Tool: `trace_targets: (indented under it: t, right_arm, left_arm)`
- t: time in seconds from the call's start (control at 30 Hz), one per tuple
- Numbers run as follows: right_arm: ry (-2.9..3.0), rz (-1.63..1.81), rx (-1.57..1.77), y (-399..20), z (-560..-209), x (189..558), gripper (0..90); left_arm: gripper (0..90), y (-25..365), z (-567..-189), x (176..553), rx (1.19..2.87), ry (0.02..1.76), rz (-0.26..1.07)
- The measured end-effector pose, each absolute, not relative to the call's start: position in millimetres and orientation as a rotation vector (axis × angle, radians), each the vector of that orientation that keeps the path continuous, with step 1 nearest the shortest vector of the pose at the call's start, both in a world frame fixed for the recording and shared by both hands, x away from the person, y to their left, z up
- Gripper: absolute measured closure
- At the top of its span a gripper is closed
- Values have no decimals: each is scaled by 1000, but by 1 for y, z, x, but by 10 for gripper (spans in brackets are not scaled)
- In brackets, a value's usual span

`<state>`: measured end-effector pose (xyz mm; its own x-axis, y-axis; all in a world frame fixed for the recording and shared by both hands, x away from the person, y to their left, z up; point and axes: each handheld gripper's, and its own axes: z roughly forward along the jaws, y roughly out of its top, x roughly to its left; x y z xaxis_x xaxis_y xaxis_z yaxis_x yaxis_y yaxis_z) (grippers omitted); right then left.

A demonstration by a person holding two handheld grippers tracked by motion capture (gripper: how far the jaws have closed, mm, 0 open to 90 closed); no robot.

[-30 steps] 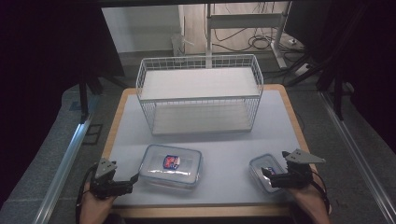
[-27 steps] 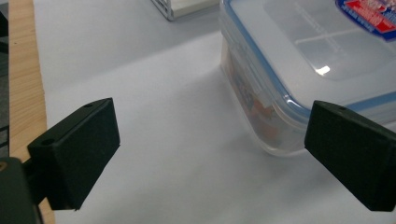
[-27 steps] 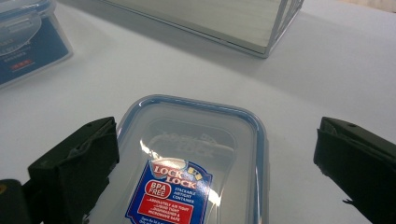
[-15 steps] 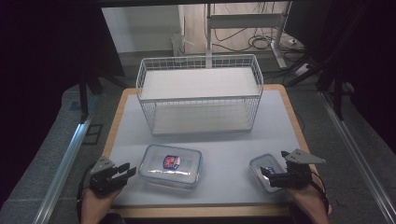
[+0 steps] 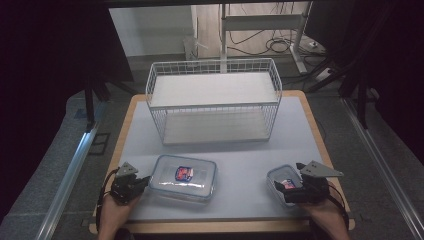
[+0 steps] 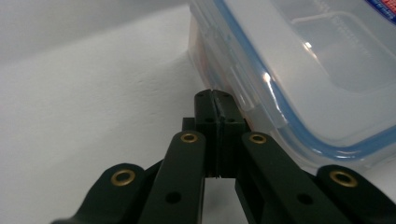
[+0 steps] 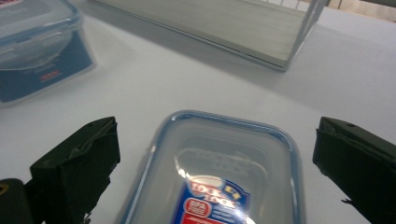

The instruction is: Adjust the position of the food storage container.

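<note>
Here the left gripper (image 6: 215,100), jaws pressed together, pokes the big box (image 5: 184,177) at its clip. The right gripper (image 7: 212,163) spreads wide over the small box (image 7: 212,172), ready to grab.

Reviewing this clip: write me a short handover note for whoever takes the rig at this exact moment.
Left gripper: jaws shut, empty, tips beside the left edge of the large container, by its side latch.
Right gripper: jaws wide open, straddling the small container, not clamped.
Both containers sit lidded on the table, in front of the wire rack.
Done: nothing lifted or moved to the rack.
Left: probably grasp each container and shelve it.
</note>
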<state>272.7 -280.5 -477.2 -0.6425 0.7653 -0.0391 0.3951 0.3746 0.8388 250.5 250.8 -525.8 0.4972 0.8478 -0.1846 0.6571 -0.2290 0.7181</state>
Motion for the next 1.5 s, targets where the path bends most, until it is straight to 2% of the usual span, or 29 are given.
trace_targets:
  t: [0.33, 0.7, 0.83, 1.0, 1.03, 1.07, 1.17, 1.3, 1.5]
  right_arm:
    - [2291, 1185, 959, -265, -479, 268, 1]
    - [2333, 1189, 974, -263, -481, 270, 81]
    - [2342, 1198, 968, -263, -479, 269, 142]
    - [2435, 1204, 944, -258, -478, 266, 426]
    - [2435, 1204, 944, -258, -478, 266, 426]
    - [2467, 1210, 927, -254, -478, 265, 549]
    - [2528, 1128, 907, -246, -481, 262, 682]
    - [2577, 984, 865, -237, -487, 260, 798]
    - [2562, 952, 873, -240, -486, 262, 837]
  left_arm:
    - [900, 224, -524, 249, 2005, 1175, 288]
    - [900, 192, -522, 251, 2041, 1102, 245]
    - [900, 182, -521, 252, 2051, 1077, 230]
    - [900, 173, -521, 251, 2060, 1047, 209]
    - [900, 173, -521, 251, 2060, 1047, 209]
    - [899, 173, -521, 251, 2058, 1046, 205]
    - [900, 173, -521, 251, 2053, 1047, 194]
    - [900, 174, -521, 251, 2058, 1042, 191]
    - [900, 173, -521, 251, 2055, 1043, 190]
